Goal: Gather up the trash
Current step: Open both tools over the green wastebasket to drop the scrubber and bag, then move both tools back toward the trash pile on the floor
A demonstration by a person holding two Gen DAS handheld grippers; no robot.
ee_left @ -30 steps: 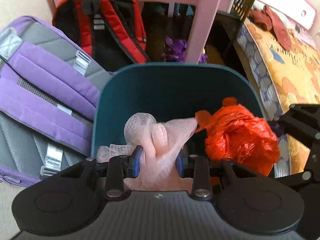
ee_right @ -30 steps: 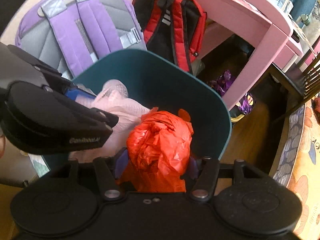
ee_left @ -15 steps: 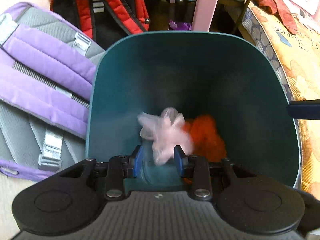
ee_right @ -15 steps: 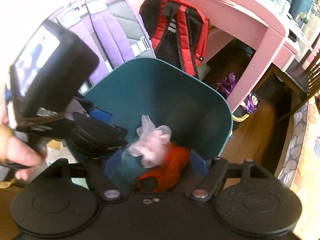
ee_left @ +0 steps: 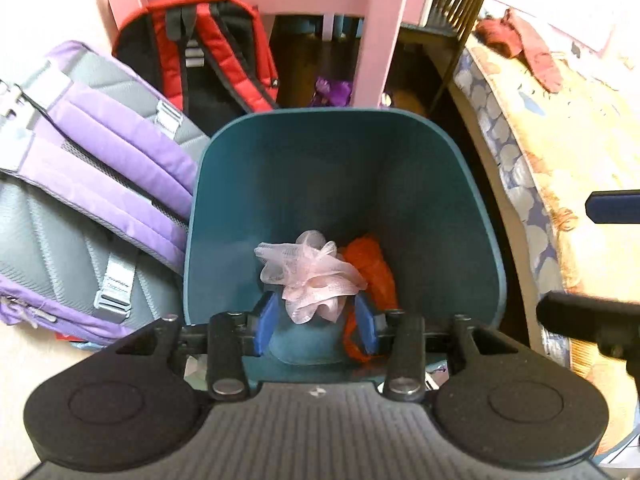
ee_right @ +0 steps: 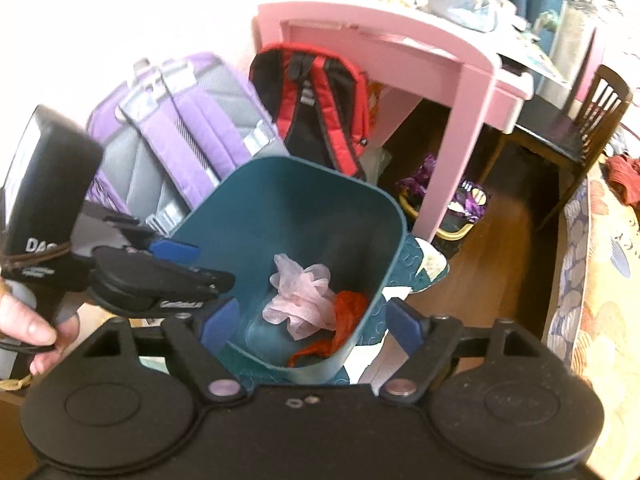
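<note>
Both pieces of trash have dropped out of the jaws since a second ago and now lie at the bottom of the bin, so this drop looks done.

Left wrist view: the left gripper (ee_left: 317, 322) sits low in the frame, its blue jaws opening with nothing pressed between them. Beyond them, in the centre, the teal bin (ee_left: 460, 152) holds one pink mesh puff (ee_left: 310, 274) and, touching it on the right, one crumpled orange bag (ee_left: 370, 266). At left lies one purple backpack (ee_left: 100, 168); at upper centre one red and black backpack (ee_left: 208, 40) leans under the pink table (ee_left: 376, 32). A patterned bed cover (ee_left: 560, 152) runs down the right side, and a blue fingertip of the other gripper pokes in from the right edge.

Right wrist view: the right gripper (ee_right: 308, 322) fills the bottom, its jaws opening wide and empty. The teal bin (ee_right: 288, 176) sits at centre, with the pink mesh puff (ee_right: 302, 296) lying on the orange bag (ee_right: 348, 312). At left, a hand (ee_right: 28, 328) holds the left gripper (ee_right: 172, 252) over the bin's left rim. Two backpacks, purple (ee_right: 180, 112) and red (ee_right: 320, 96), stand in the upper centre beside the pink table (ee_right: 460, 76).
</note>
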